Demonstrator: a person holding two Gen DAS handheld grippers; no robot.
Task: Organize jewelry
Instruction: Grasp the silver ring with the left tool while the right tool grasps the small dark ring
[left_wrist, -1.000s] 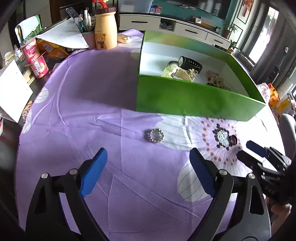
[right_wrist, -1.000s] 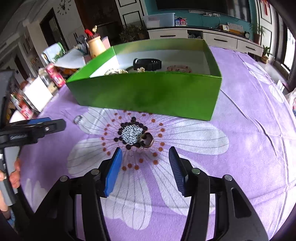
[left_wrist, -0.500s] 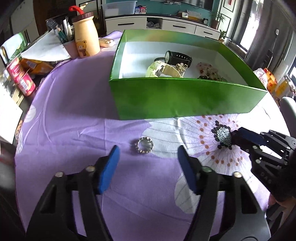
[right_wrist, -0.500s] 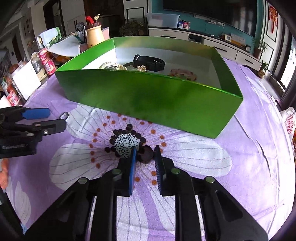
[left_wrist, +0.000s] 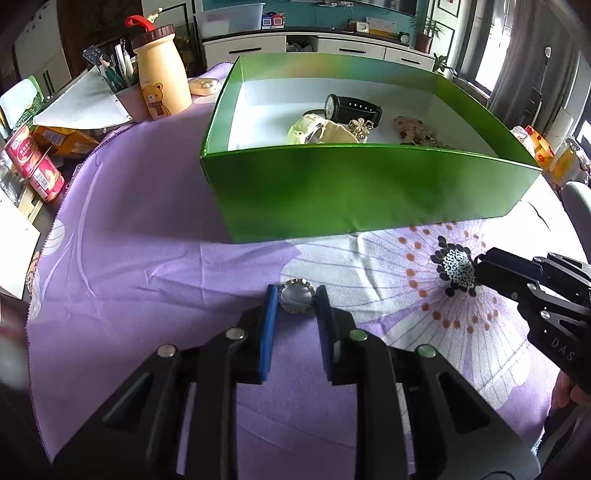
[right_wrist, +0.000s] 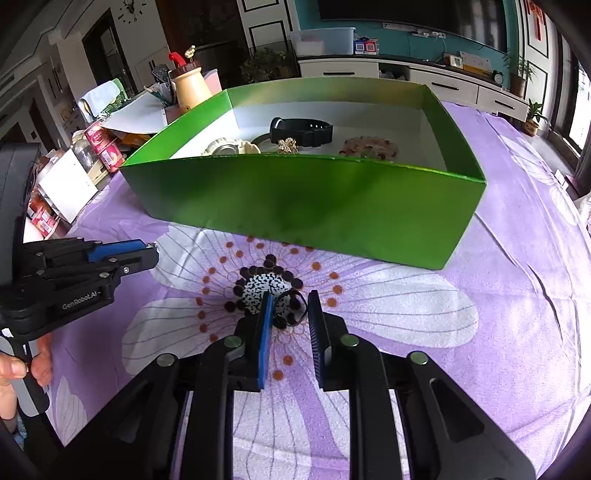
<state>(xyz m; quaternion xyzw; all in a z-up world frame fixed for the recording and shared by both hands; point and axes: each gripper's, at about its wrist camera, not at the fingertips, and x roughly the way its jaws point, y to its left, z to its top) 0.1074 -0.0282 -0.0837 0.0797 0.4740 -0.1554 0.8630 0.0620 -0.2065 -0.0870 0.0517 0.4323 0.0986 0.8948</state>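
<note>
A green box (left_wrist: 354, 192) stands on the purple flowered cloth and holds a black watch (left_wrist: 352, 107), a pale watch (left_wrist: 317, 131), a gold brooch (left_wrist: 360, 127) and a beaded bracelet (left_wrist: 413, 129). My left gripper (left_wrist: 295, 299) is shut on a silver jewelled ring (left_wrist: 296, 301) in front of the box. My right gripper (right_wrist: 290, 308) is shut on a dark ring (right_wrist: 293, 308) over the flower's dotted centre (right_wrist: 260, 291). The box (right_wrist: 314, 206) lies just beyond it. Each gripper shows in the other's view, the right (left_wrist: 532, 284) and the left (right_wrist: 85, 266).
A yellow bear bottle (left_wrist: 160, 74), a pen cup (left_wrist: 122, 85), papers and red cans (left_wrist: 37, 166) crowd the table's far left edge. A white block (right_wrist: 68, 184) stands at the left. A white cabinet (left_wrist: 332, 44) runs behind the table.
Both grippers have moved forward and closed. The left one went from wide open around the silver ring to shut on it. The right one has tightened on the dark ring.
</note>
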